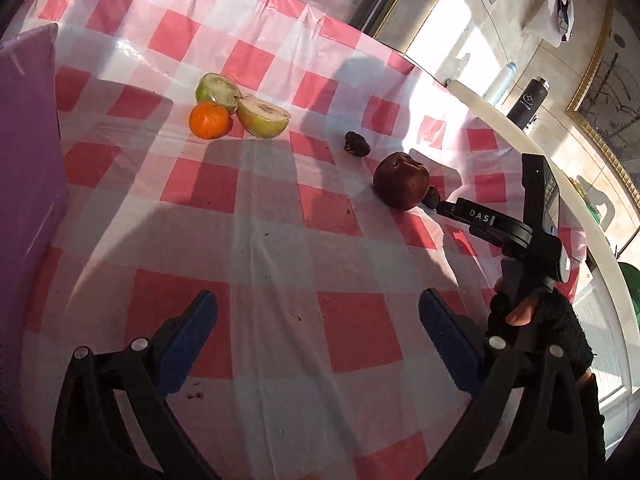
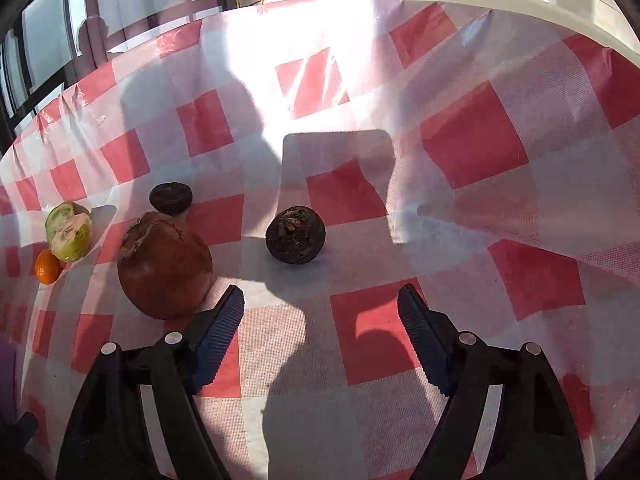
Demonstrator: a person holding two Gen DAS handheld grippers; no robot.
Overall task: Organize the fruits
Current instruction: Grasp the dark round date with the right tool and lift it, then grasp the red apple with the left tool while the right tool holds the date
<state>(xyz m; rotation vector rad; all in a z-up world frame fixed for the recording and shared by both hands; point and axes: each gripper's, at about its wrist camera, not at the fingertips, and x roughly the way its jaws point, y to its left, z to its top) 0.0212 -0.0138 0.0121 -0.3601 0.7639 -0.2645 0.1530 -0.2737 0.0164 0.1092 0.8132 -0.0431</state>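
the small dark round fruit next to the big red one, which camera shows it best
The right wrist view: the small dark fruit sits near centre, unobstructed, ahead of the open right gripper. In the left wrist view it is a sliver, mostly hidden behind the big red fruit.

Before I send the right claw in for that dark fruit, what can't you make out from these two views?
- Purple container, left wrist view: cut off by the left edge; inside unseen.
- Small dark fruit, left wrist view: mostly hidden behind the red apple.
- Orange, right wrist view: partly covered by the cut green fruit.
- Kind of dark fruit: unclear.
- Right claw: open, nothing between its pads.
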